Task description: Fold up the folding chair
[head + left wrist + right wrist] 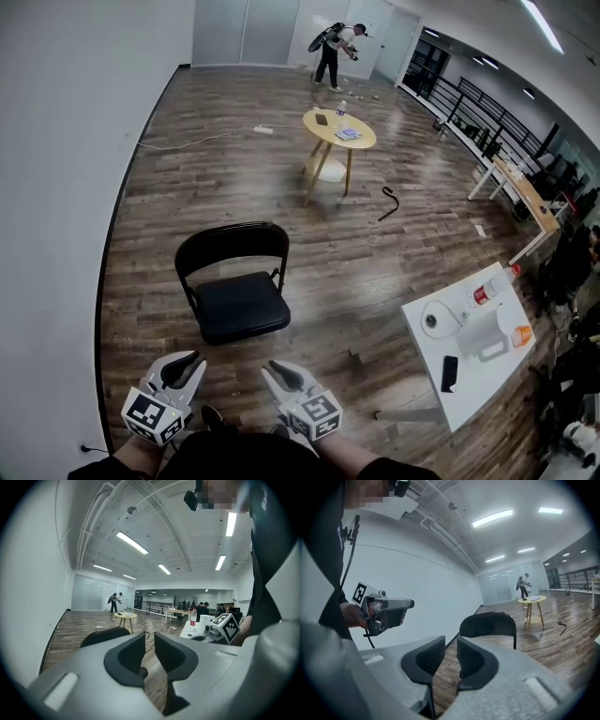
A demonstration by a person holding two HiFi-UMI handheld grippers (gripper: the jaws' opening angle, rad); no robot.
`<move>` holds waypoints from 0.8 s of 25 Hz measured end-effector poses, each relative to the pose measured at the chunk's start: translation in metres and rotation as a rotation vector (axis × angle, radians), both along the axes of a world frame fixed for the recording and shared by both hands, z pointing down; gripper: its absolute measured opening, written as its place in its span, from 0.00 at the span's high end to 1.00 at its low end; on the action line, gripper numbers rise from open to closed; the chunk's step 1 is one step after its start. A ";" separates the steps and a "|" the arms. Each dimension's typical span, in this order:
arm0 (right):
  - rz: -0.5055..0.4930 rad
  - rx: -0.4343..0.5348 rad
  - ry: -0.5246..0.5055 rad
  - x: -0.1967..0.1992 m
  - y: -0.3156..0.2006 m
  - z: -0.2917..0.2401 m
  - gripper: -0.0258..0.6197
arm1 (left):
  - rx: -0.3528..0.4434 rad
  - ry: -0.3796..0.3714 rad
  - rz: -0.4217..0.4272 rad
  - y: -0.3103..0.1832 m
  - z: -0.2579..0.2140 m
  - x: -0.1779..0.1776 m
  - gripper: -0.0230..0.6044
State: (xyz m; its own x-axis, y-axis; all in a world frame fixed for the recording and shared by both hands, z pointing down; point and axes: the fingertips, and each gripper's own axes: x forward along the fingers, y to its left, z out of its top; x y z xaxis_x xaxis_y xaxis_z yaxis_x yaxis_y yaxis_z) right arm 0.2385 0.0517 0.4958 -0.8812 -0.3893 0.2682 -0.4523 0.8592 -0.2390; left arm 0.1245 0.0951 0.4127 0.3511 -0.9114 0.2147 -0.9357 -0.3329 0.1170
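Records folding chair (234,305) standing unfolded on wood floor (394,234) straight ahead, seat front facing left gripper (185,368) and right gripper (281,374), both about equally near yet clear of it, jaws of each slightly parted, empty.

A round yellow worktop (328,139) stands on the wooden floor (234,103), well apart from a white worktop (480,384) that carries a red bottle (484,292) and a black phone (450,372). A black strap (388,202) lies on the floor between them. A person (335,52) stands by the far wall.
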 end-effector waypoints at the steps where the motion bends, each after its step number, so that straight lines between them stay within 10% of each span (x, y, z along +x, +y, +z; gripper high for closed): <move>1: 0.011 -0.002 0.005 -0.006 -0.003 0.001 0.85 | 0.002 0.000 0.008 -0.003 -0.001 -0.007 0.86; 20: 0.188 -0.044 0.055 -0.037 -0.035 0.015 0.83 | -0.015 -0.016 0.124 -0.043 0.015 -0.070 0.82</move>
State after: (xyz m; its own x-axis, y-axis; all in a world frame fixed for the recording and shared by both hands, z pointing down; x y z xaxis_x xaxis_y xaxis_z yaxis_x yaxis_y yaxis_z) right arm 0.2013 0.0167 0.5106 -0.7774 -0.5326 0.3348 -0.6176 0.7473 -0.2451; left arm 0.0550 0.0518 0.4273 0.4572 -0.8579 0.2346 -0.8893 -0.4443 0.1083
